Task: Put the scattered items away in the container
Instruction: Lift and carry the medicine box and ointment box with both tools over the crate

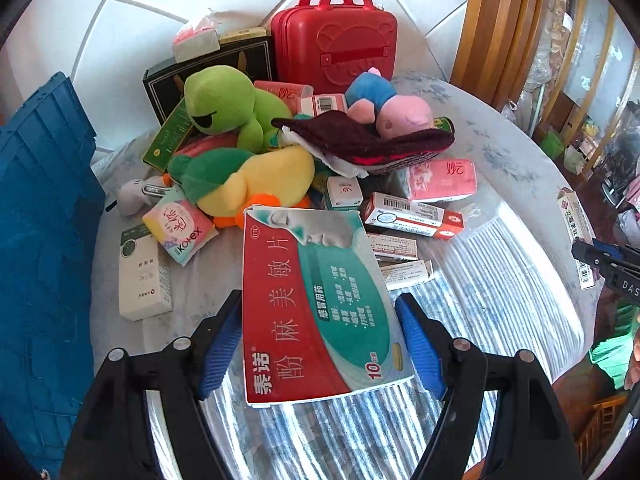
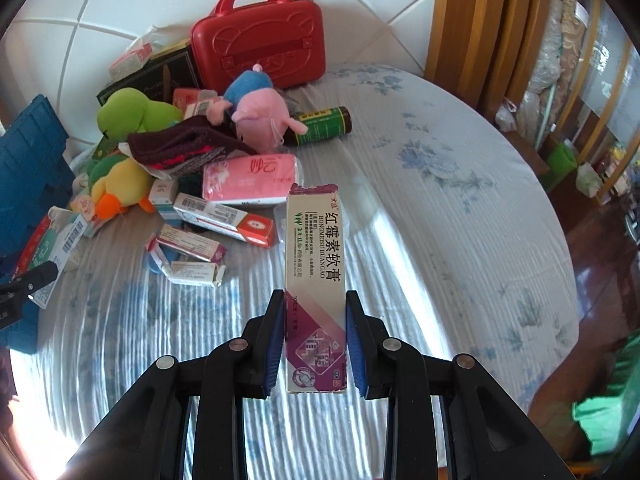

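Observation:
My left gripper is shut on a red, white and teal medicine box, held above the table. My right gripper is shut on a long white and purple ointment box, also held above the table; it shows at the right edge of the left wrist view. A blue plastic crate stands at the left, also seen in the right wrist view. A pile of scattered items lies ahead: a green frog plush, a yellow duck plush, a pink pig plush, tissue packs and small medicine boxes.
A red carry case and a black box stand at the back by the tiled wall. A dark knitted cloth and a brown bottle lie in the pile. The round table has a floral cloth. Wooden chairs stand to the right.

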